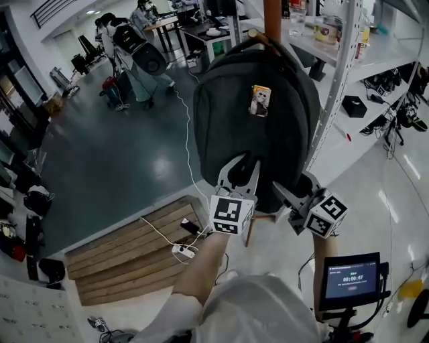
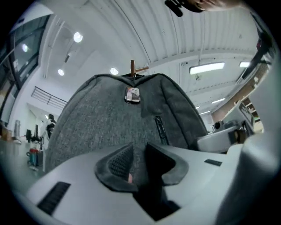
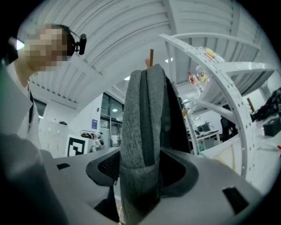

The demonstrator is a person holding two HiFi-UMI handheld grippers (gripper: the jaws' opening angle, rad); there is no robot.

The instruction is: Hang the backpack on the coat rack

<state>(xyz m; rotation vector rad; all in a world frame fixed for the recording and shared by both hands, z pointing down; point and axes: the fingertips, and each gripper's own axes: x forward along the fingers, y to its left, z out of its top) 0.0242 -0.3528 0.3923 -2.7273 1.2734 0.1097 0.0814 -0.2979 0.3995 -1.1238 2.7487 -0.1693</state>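
Note:
A dark grey backpack (image 1: 255, 134) hangs from the top of the brown coat rack pole (image 1: 272, 20), with a small picture badge (image 1: 260, 100) on its front. My left gripper (image 1: 244, 165) sits low against the bag's front. In the left gripper view, the left gripper (image 2: 137, 162) has its jaws a narrow gap apart, and the backpack (image 2: 109, 123) fills the view beyond them. My right gripper (image 1: 295, 188) is at the bag's lower right side. In the right gripper view, the right gripper (image 3: 140, 169) stands wide, with the edge of the backpack (image 3: 142, 132) between the jaws.
A white perforated metal shelf (image 1: 348, 60) with boxes and bottles stands right behind the bag. A wooden pallet (image 1: 134, 248) with a power strip (image 1: 182, 251) lies on the floor at lower left. A small screen (image 1: 350, 276) stands at lower right. People (image 1: 127, 40) work at far desks.

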